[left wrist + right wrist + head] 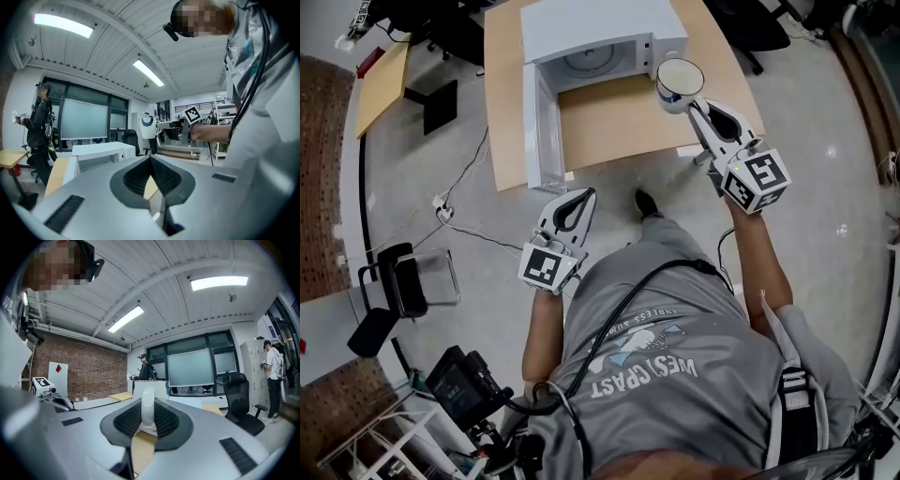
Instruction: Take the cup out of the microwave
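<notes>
Wooden tabletop (609, 122) fills the top of the head view, and on it stands a white microwave (591, 28) with its door (542, 131) swung wide open. The glass turntable (586, 61) inside is bare.

The cup (678, 82), white with a dark rim, is outside the oven. It hangs over the tabletop just beside the open cavity's right edge, at the tip of my right hand-held gripper (692, 101). Only the head view shows the cup's body. The right gripper view shows just its white handle (147, 408), standing upright as a loop with the ribbed pads pinching it from both sides.

My left hand-held gripper (586, 195) sits below the door's near corner. Its jaws are pressed together at the tips, with nothing between them.

The left gripper view looks across at my other hand and its marker cube (191, 114). The right gripper view alone shows a brick wall (84, 376) and a white board with a red diamond (57, 373).

Print on my grey shirt (675, 366) is upside down in the head view and seems to read "WEST COAST".
</notes>
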### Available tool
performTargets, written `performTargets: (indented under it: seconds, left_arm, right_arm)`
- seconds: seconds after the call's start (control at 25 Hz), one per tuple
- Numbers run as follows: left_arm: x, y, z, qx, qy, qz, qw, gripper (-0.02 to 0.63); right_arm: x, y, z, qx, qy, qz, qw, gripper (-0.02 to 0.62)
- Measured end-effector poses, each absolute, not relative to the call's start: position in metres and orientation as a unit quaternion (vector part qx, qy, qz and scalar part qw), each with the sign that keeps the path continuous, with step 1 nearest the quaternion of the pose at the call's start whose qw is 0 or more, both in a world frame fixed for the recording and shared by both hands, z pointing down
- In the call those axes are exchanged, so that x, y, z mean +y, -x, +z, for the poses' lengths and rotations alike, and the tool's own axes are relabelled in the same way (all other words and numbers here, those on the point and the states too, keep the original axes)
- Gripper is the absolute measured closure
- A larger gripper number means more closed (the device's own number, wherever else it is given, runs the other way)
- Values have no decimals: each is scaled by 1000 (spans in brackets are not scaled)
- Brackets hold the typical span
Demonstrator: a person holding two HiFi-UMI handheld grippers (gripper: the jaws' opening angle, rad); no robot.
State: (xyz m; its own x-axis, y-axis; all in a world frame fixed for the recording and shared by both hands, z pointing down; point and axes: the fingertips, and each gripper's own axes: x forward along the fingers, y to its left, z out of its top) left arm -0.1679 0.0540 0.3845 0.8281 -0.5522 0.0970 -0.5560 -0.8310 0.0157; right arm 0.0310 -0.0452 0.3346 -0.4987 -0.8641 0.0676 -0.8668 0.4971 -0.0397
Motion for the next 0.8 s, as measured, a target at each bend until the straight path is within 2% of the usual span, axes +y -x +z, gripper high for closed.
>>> performTargets:
  seconds: [0.6,0.8]
  left_arm:
    - [103,190,388,-264,-961,75,26,563]
    - [112,187,378,-263,-964,42,10,563]
  right_arm:
    - [27,-32,306,-849,-528,34,-5,528]
    - [45,-34,301,-847,-530,30,-14,528]
